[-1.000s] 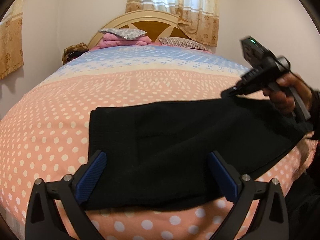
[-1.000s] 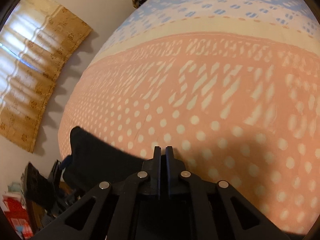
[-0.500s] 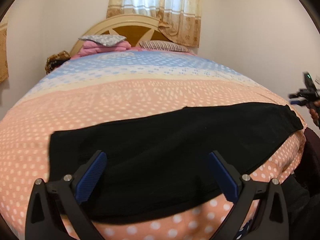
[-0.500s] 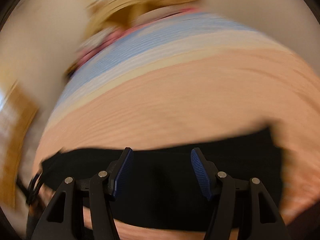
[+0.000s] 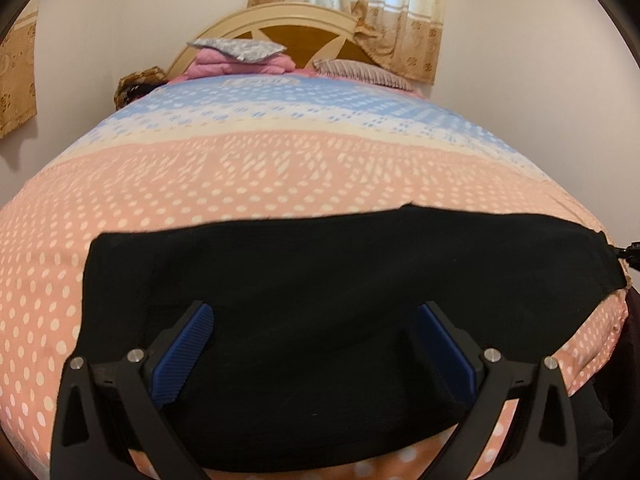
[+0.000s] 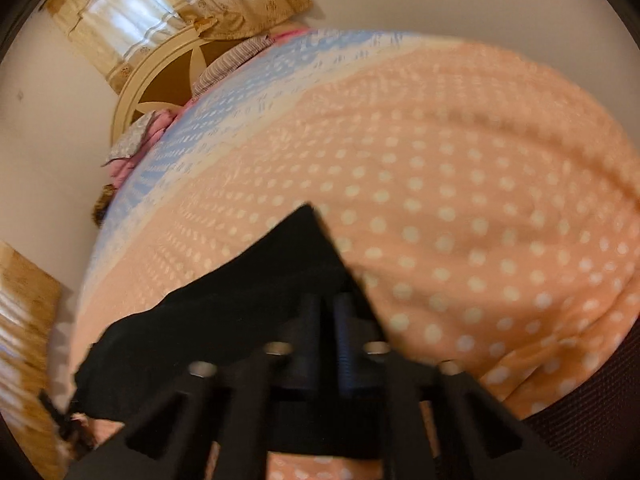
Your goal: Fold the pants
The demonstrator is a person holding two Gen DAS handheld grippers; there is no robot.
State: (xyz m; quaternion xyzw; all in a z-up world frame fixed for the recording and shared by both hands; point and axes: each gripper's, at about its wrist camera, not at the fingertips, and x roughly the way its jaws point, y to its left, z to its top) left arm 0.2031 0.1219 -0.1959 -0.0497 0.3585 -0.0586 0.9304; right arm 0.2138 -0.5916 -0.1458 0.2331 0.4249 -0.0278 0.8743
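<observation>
Here, in the left wrist view, the black pants (image 5: pixel 320 300) lie flat as a long band across the near end of the bed (image 5: pixel 280 168), running from the left part of the bedspread to its right edge. The left claw (image 5: pixel 316 344) hangs above the near part of the cloth with its blue-padded fingers (image 5: pixel 180 356) spread wide, nothing between them. At the far right end of the pants a small dark bit of the right claw (image 5: pixel 634 250) shows at the frame's rim, touching or just beside the cloth end; I cannot tell which. Beyond the pants the bedspread is peach with white dots, then a cream band, then blue. At the head of the bed stand a cream and brown headboard (image 5: pixel 280 28), a pink folded blanket (image 5: pixel 240 64) with a grey patterned pillow (image 5: pixel 236 46) on it, and a striped pillow (image 5: pixel 360 72) to the right. A beige curtain (image 5: pixel 348 4) hangs behind.

In the right wrist view, somewhat blurred, the right claw (image 6: pixel 328 332) has its fingers pressed together at the end of the pants (image 6: pixel 240 312). The cloth spreads left from there, and one corner rises to a point just above the fingers. Whether cloth sits between the fingers I cannot tell. The dotted bedspread (image 6: pixel 460 200) fills the rest, with the headboard (image 6: pixel 160 88) and curtain (image 6: pixel 160 12) at upper left.
</observation>
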